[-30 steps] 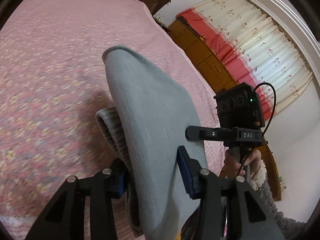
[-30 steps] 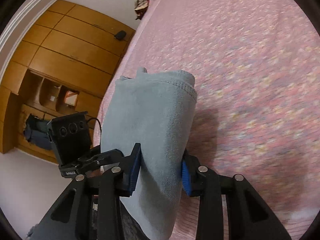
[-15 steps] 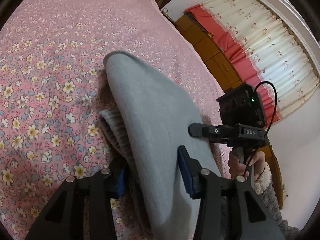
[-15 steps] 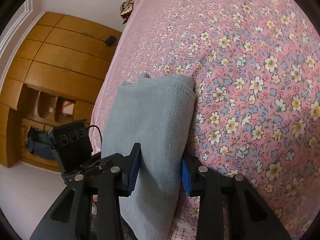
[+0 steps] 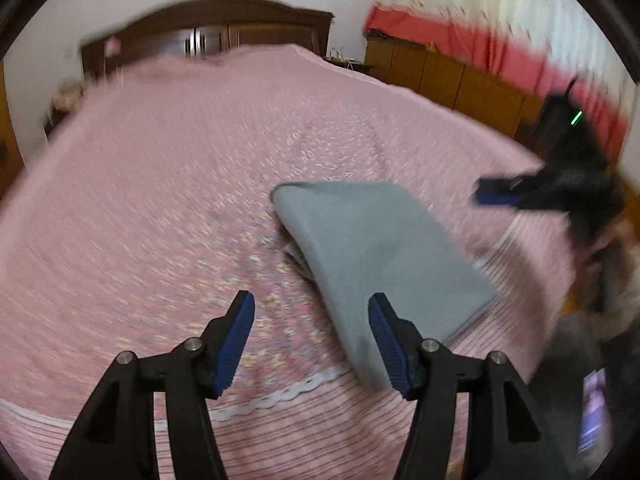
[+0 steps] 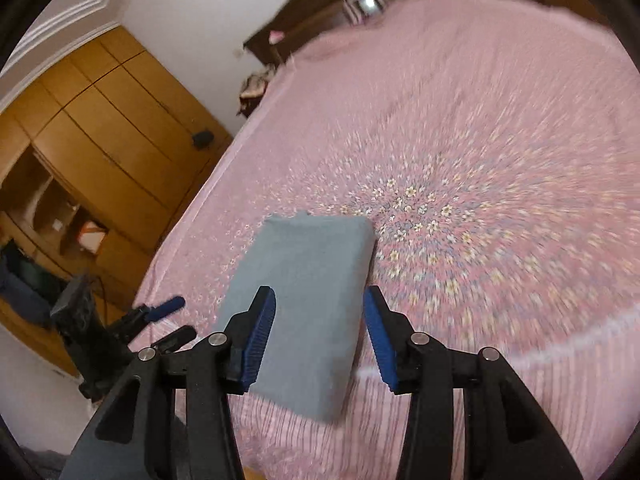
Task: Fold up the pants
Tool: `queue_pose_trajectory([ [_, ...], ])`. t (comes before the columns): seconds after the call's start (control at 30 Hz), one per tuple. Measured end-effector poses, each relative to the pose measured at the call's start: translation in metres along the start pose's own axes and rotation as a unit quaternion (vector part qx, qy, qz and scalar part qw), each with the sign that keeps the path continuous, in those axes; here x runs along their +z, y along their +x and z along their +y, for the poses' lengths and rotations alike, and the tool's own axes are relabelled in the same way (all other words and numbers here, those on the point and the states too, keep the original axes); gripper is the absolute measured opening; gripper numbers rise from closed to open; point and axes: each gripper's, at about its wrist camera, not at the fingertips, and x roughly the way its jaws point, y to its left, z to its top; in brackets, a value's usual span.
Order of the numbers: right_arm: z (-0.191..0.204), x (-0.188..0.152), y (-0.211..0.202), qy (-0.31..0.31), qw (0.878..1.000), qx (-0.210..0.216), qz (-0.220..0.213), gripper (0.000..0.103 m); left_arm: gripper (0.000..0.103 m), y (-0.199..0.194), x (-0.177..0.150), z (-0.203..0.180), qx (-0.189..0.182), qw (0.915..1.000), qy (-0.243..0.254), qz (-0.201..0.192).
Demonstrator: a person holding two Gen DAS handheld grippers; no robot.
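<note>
Lying folded on the floral bedspread [image 6: 500,184], grey pants [image 6: 308,292] point lengthwise away from both spread, empty grippers; right gripper [image 6: 320,336] nearer.

One folded pair of grey pants [image 5: 372,252] is lying on one pink flowered bed [image 5: 160,184], ahead of the tools. Two tools are showing: the left tool [image 5: 310,340] and the right tool [image 6: 320,332], each spreading two blue-padded fingers [image 6: 260,332]. One wooden wardrobe [image 6: 100,128] is standing left of the right tool, and one headboard [image 5: 208,24] is showing far ahead.
</note>
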Motion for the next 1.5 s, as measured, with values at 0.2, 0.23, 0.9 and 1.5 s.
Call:
queue_pose_trajectory([
  [0.2, 0.058, -0.028, -0.027, -0.097, 0.991, -0.084, -0.037, 0.052, 0.080, -0.009, -0.002, -0.024, -0.032, 0.9986, -0.032, -0.027],
  [0.23, 0.065, -0.034, -0.037, -0.116, 0.987, -0.102, -0.053, 0.057, 0.082, -0.016, -0.001, -0.031, -0.024, 0.9987, -0.027, -0.037],
  [0.9, 0.074, -0.197, -0.045, -0.059, 0.950, -0.250, -0.177, 0.103, 0.103, -0.051, -0.088, -0.062, 0.029, 0.9918, -0.009, -0.124],
  [1.5, 0.062, -0.213, -0.024, -0.079, 0.953, -0.246, -0.156, 0.103, 0.103, -0.015, -0.122, -0.063, 0.024, 0.9945, -0.007, -0.102],
])
